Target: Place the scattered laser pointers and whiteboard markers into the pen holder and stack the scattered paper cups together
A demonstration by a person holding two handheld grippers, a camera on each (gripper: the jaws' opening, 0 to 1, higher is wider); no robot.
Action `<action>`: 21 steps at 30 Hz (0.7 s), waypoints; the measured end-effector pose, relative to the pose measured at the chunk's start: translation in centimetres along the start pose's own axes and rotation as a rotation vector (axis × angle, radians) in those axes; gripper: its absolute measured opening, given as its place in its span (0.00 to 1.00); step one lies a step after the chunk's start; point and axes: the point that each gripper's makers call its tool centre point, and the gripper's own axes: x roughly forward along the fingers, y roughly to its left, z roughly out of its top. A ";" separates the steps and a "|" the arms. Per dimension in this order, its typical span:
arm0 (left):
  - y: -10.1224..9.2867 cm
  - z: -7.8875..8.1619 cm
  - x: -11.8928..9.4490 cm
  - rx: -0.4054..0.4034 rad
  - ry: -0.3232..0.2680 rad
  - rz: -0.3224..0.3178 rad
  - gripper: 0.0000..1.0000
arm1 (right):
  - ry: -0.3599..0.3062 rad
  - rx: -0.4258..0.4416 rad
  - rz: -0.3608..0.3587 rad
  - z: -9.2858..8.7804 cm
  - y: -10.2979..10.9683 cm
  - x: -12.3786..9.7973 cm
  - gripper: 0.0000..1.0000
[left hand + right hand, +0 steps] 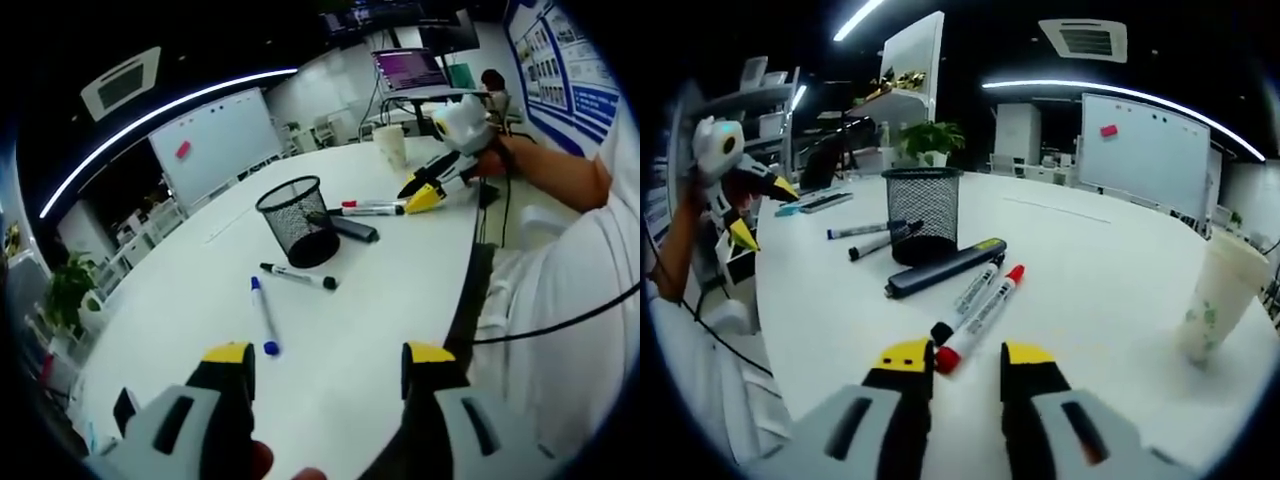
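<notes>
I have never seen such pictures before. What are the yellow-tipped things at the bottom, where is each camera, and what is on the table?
A person holds one pair of tongs in each hand, and a camera rides on each, looking forward. The left tongs and the right tongs are both open and hold nothing. On the white table stands a black mesh pen holder. Beside it lie a blue marker and a black marker. In the right gripper view, a red marker lies just ahead of the tongs, next to a dark laser pointer. A paper cup stands to the right.
</notes>
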 end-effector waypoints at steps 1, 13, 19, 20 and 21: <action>0.0 0.0 0.0 0.001 -0.001 -0.001 0.59 | 0.001 0.000 0.000 0.0 0.0 0.0 0.22; 0.0 0.1 -0.2 0.008 -0.005 -0.002 0.59 | -0.009 0.075 -0.033 -0.2 -0.6 -0.2 0.15; 0.3 0.0 -0.4 0.004 -0.005 0.006 0.59 | -0.003 0.081 -0.056 -0.3 -1.1 -0.3 0.12; 0.3 0.0 -0.3 0.004 -0.006 0.006 0.59 | -0.003 0.082 -0.056 -0.4 -1.1 -0.3 0.12; 0.2 0.0 -0.3 0.006 -0.006 0.003 0.59 | -0.003 0.081 -0.056 -0.4 -1.1 -0.3 0.12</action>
